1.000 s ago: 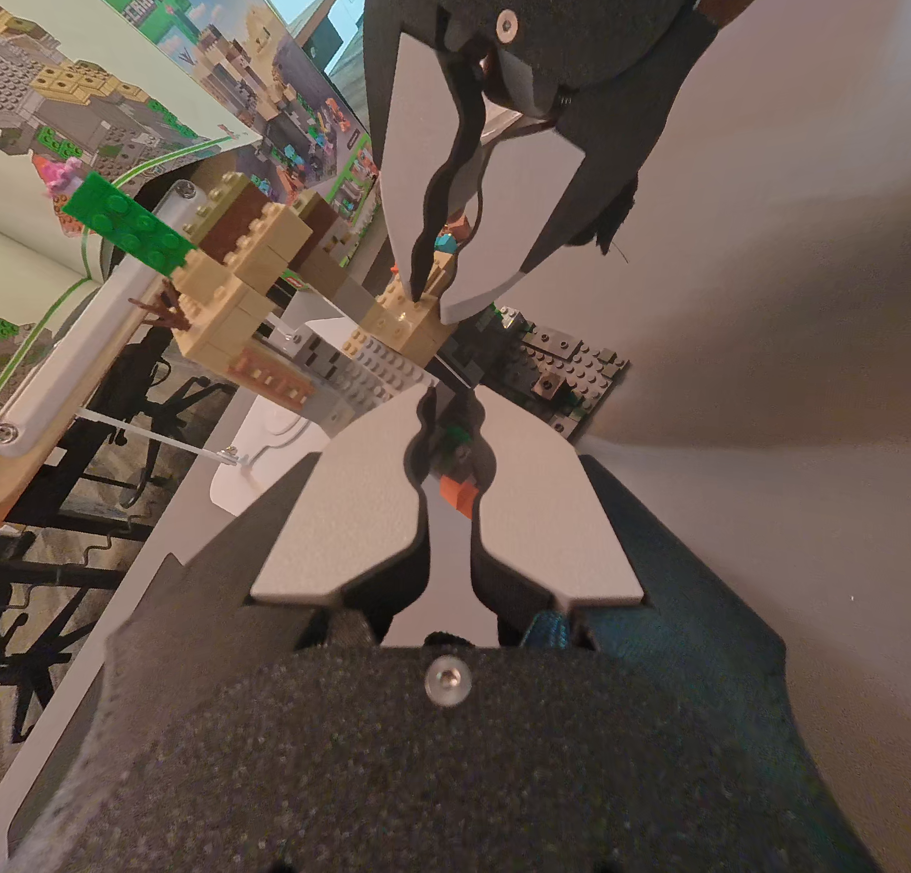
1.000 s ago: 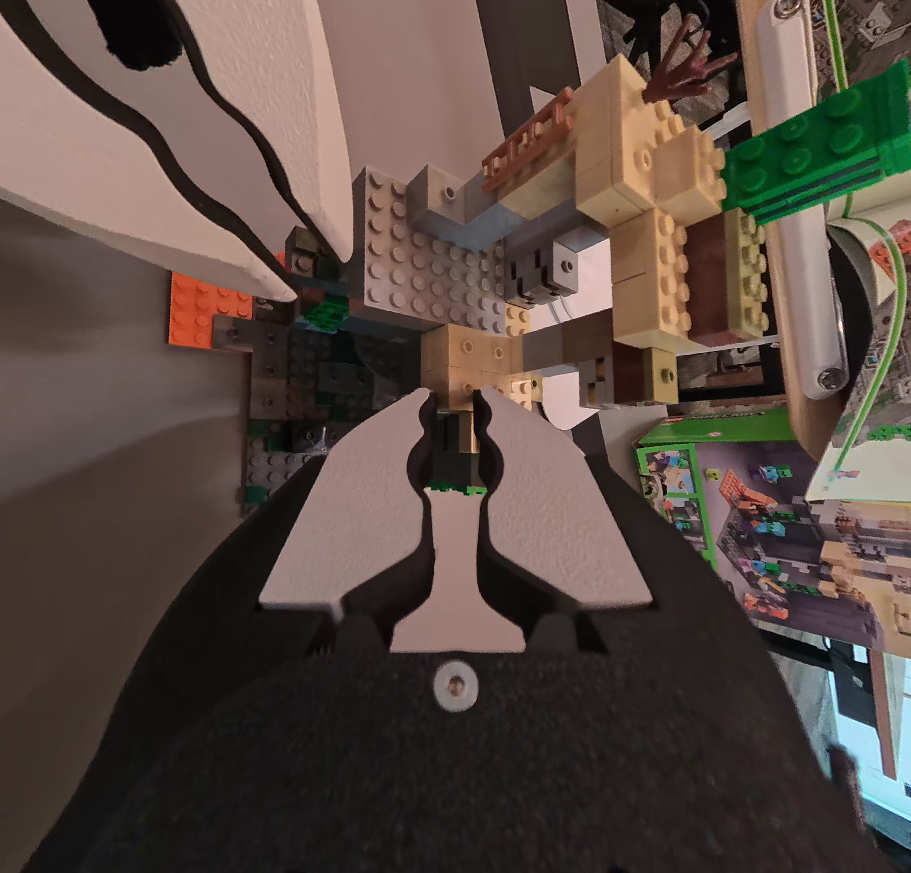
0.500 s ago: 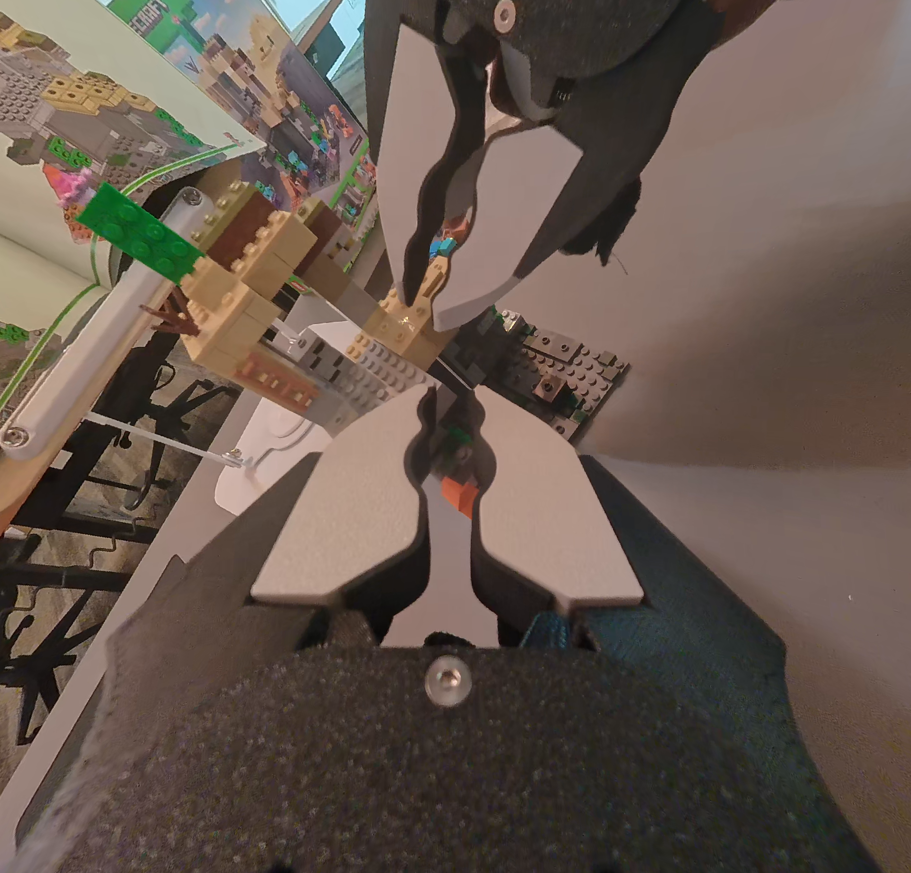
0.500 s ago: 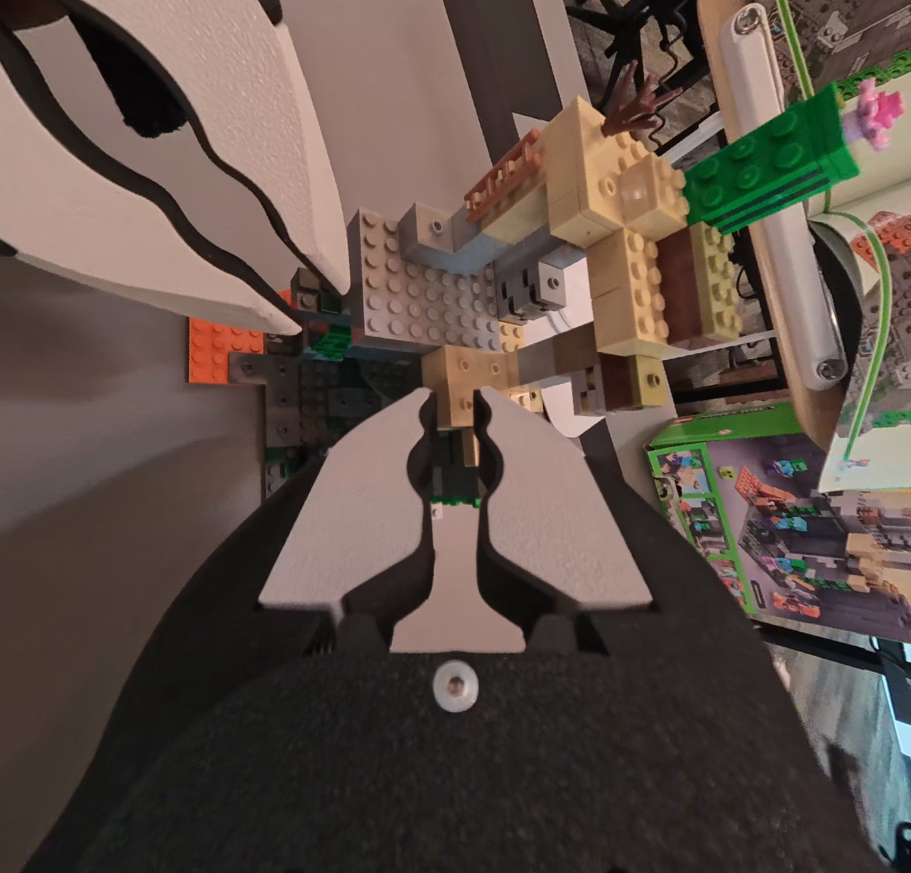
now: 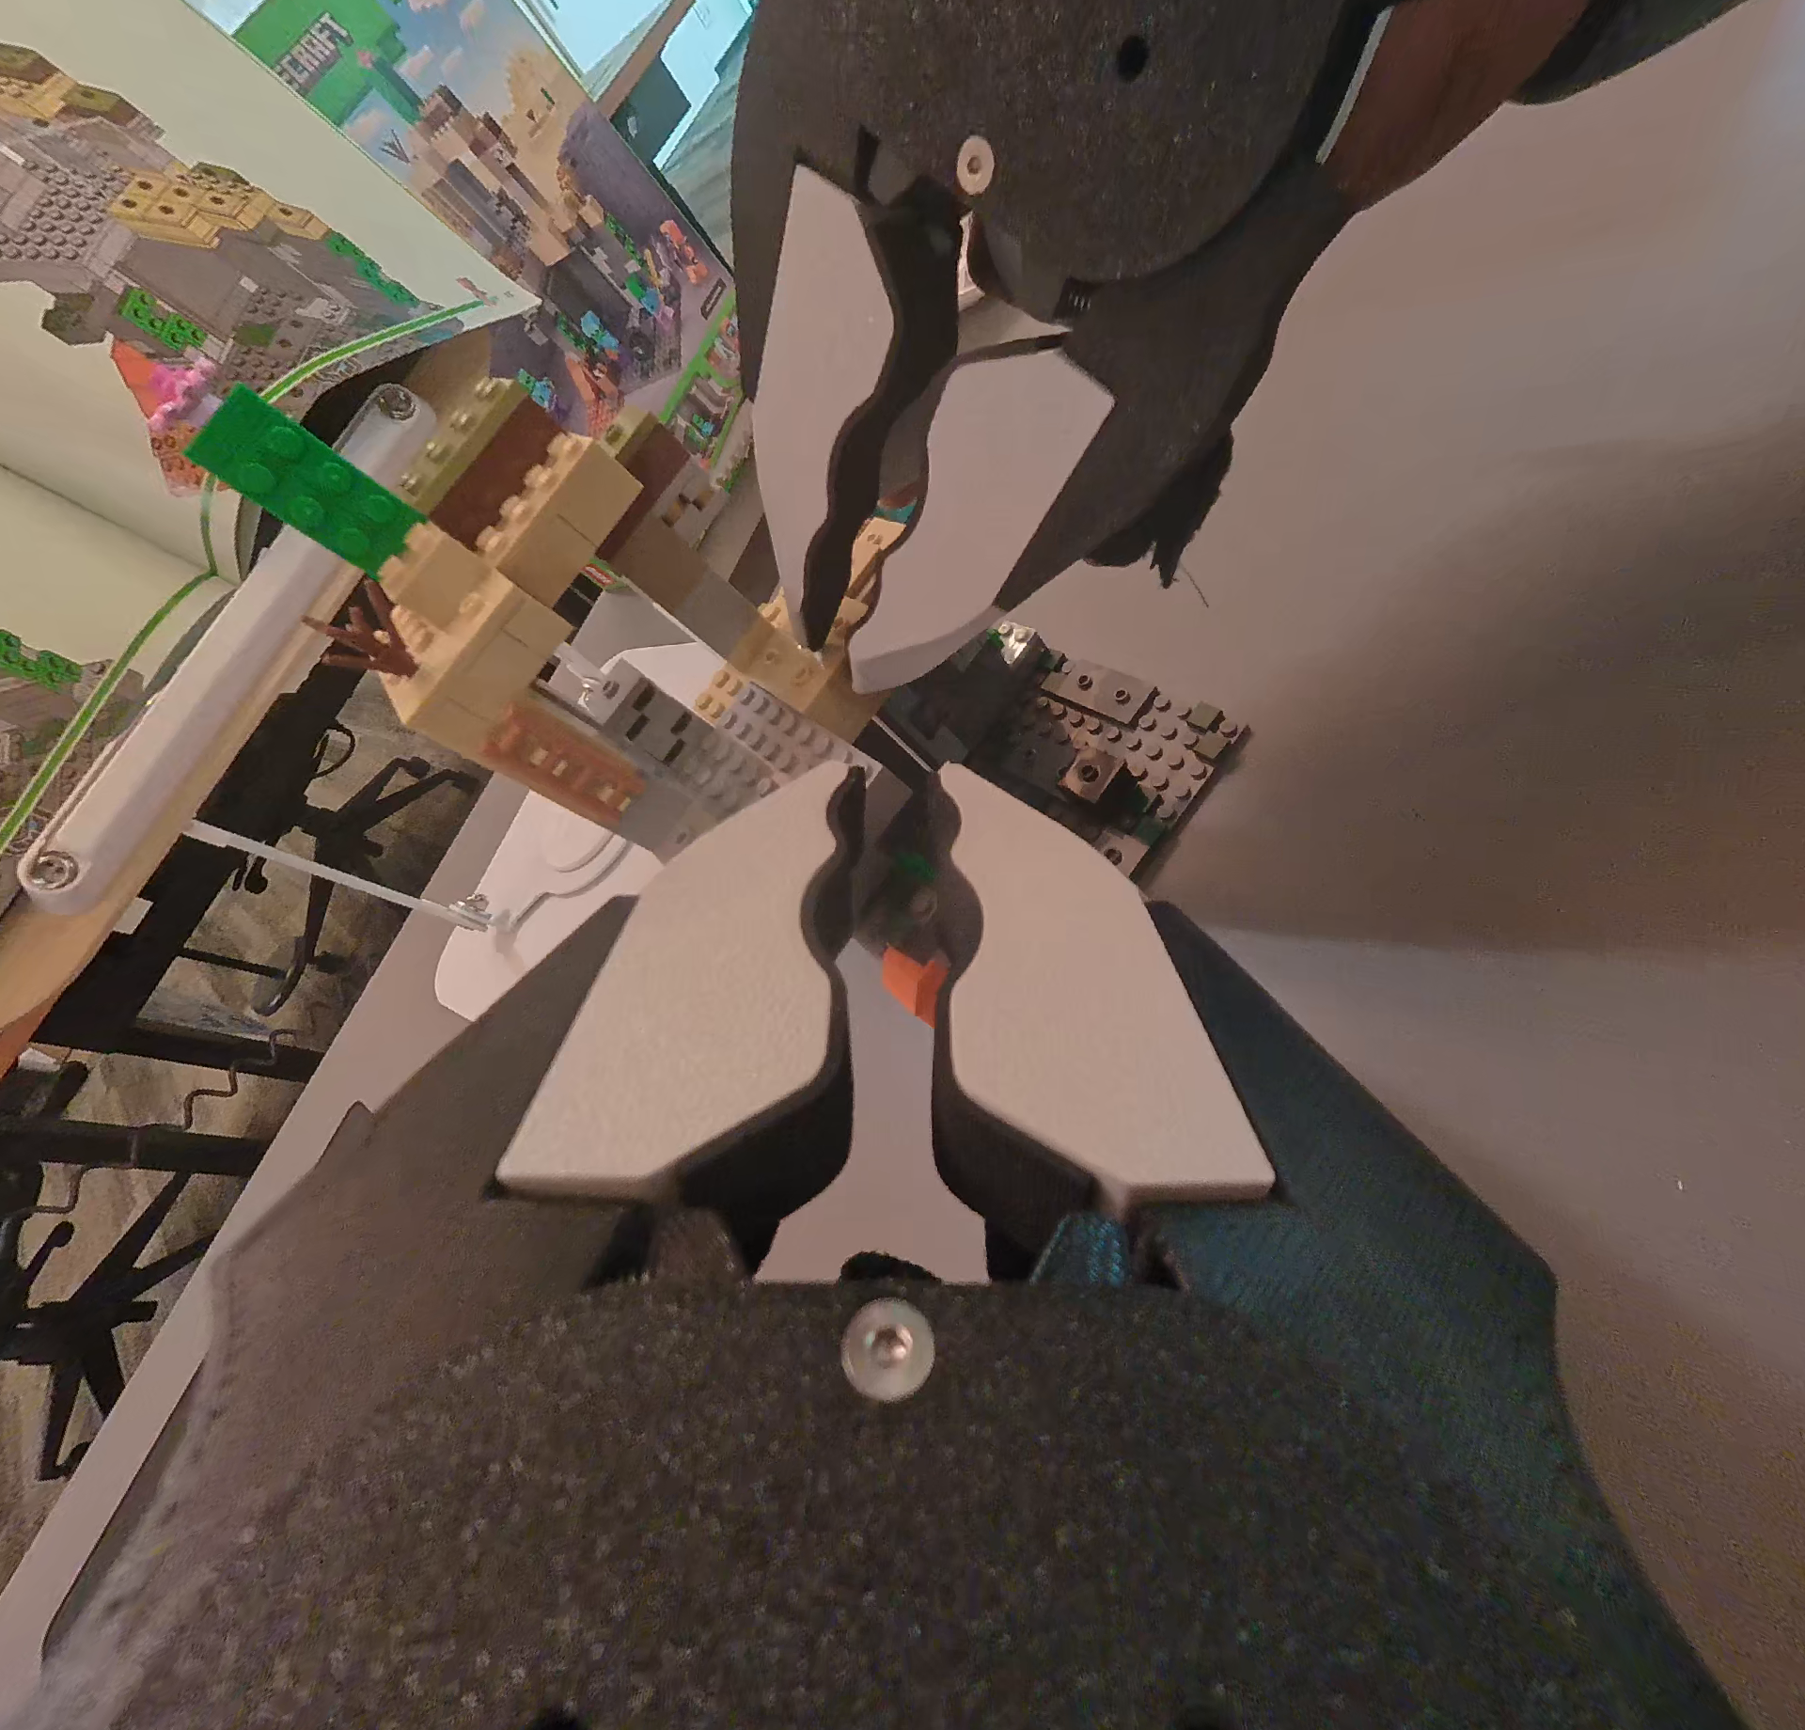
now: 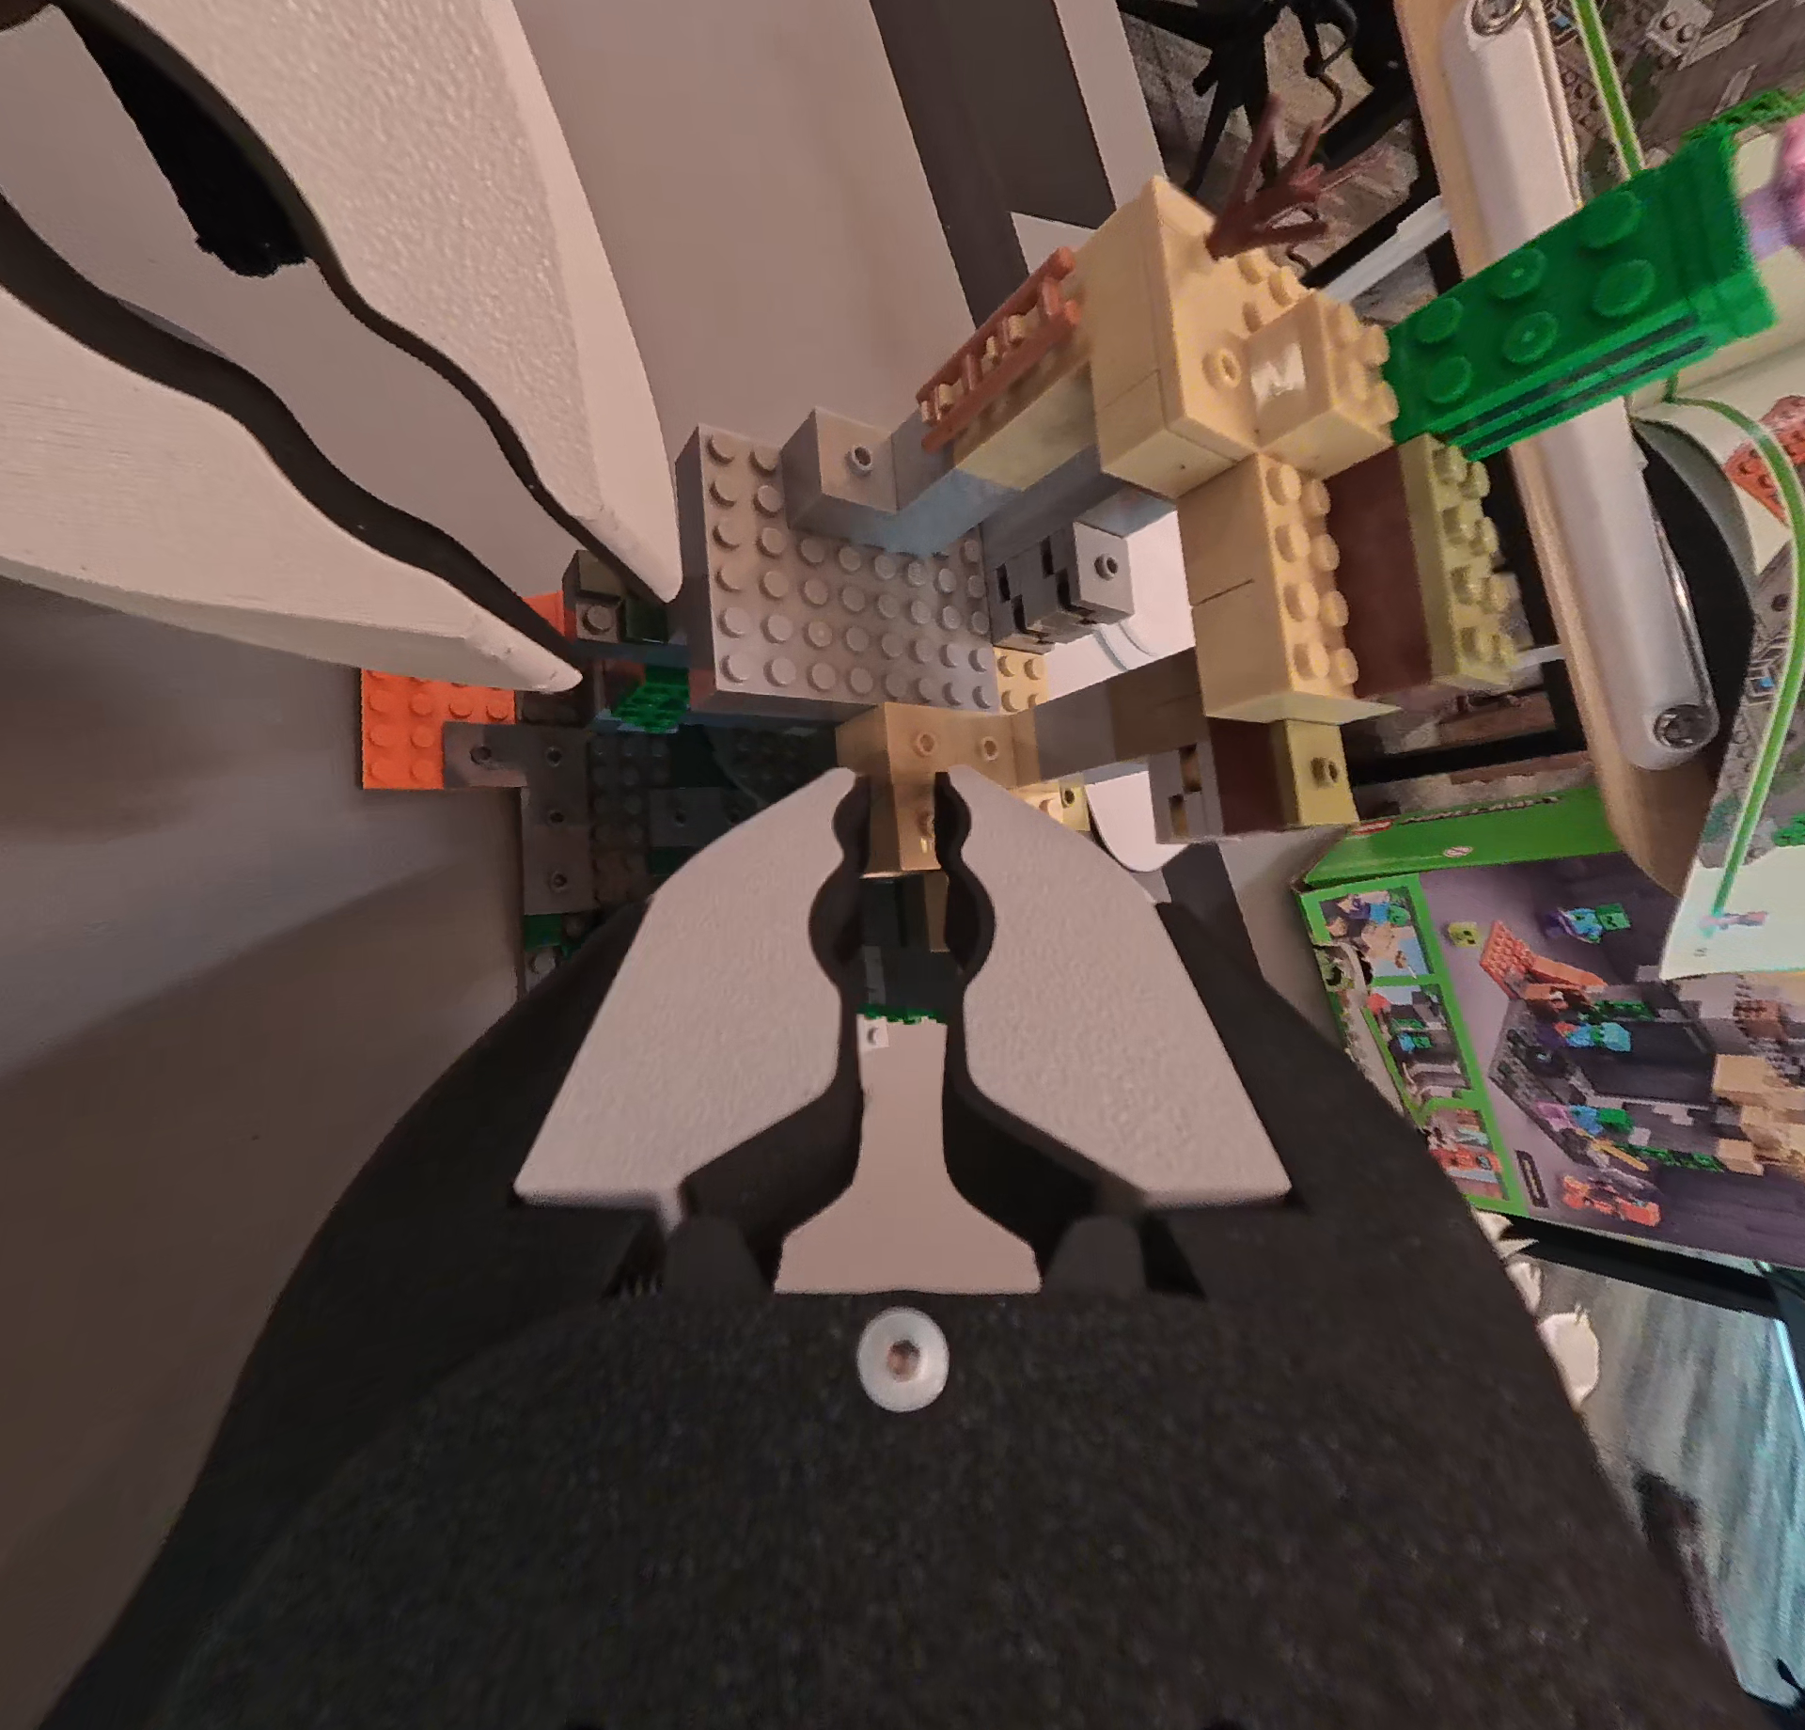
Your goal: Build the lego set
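The part-built lego model (image 5: pixel 742 755) has a grey studded plate (image 6: pixel 840 609), tan blocks, a brown ladder and a green plate (image 6: pixel 1563 316) sticking out at its far end. My left gripper (image 5: pixel 894 784) is shut on the model's dark base edge, beside an orange plate (image 5: pixel 913 985). It also shows at the upper left of the right wrist view (image 6: pixel 615 638). My right gripper (image 6: pixel 899 789) is shut on a tan brick (image 6: pixel 894 838) at the model's near side. In the left wrist view it (image 5: pixel 835 648) comes down from above onto that tan brick (image 5: pixel 781 657).
The set's box (image 6: pixel 1563 999) lies beyond the model. An open instruction booklet (image 5: pixel 146 218) rests on a wooden stand with a white bar (image 5: pixel 195 706). The grey table (image 5: pixel 1465 609) runs to the right. Black chair legs stand on the floor past the table edge. One gripper's finger ends stand about 6 cm off the other's. Between my right fingertips and the white bar (image 5: pixel 195 706) there is roughly 20 cm.
My right gripper has slid further onto the tan brick, which now sits deeper between its fingers, and its body has tilted. My left gripper keeps its hold on the base.
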Available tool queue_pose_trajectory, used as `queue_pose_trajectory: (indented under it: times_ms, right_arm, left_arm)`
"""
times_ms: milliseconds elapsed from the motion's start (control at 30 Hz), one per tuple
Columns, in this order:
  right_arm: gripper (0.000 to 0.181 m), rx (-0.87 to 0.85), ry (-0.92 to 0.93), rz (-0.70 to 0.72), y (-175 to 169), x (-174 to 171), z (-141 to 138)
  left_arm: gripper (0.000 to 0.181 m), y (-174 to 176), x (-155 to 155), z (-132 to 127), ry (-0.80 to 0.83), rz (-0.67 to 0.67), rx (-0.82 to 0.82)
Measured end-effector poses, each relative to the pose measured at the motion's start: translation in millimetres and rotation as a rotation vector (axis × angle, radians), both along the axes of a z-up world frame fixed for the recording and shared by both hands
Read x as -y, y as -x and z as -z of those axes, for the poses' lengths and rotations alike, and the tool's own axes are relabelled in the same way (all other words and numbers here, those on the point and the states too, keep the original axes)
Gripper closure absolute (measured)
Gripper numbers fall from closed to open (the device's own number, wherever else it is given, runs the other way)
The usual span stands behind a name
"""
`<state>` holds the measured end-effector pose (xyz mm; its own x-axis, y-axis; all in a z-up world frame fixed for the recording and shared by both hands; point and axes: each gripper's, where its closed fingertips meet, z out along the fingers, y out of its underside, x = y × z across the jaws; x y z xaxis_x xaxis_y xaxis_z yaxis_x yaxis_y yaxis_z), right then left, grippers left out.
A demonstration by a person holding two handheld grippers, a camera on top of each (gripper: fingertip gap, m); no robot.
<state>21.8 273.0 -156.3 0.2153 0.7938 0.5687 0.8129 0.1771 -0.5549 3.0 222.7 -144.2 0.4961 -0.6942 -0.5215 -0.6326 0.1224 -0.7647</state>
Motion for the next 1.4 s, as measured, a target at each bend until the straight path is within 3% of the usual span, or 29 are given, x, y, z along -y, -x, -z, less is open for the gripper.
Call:
queue_pose_trajectory:
  times_ms: [267, 500, 667, 767, 900, 1233, 1400]
  right_arm:
    - [0.156, -0.217, 0.061, -0.037, -17, 17, -36]
    - [0.132, -0.362, 0.332, 0.010, -58, -3, 6]
    - [0.130, -0.483, 0.421, 0.005, -51, -27, 32]
    - [0.133, -0.497, 0.445, -0.002, -39, -37, 45]
    - [0.158, -0.500, 0.445, 0.012, -35, -38, 48]
    - [0.163, -0.517, 0.366, 0.383, -51, -12, 49]
    - [0.162, -0.536, 0.332, 0.420, -47, 6, 47]
  left_arm:
    - [0.170, -1, 0, 2, 0.001, 0.000, 0.000]
    - [0.170, -1, 0, 0, -0.018, -0.003, -0.007]
    - [0.172, 2, 0, -13, -0.044, -0.015, 0.022]
    - [0.174, 0, 3, -18, 0.000, -0.014, 0.088]
    - [0.174, 2, 5, -26, 0.008, -0.028, 0.145]
    - [0.174, 8, 16, -28, 0.021, -0.092, 0.238]
    - [0.173, 9, 18, -25, 0.056, -0.131, 0.325]
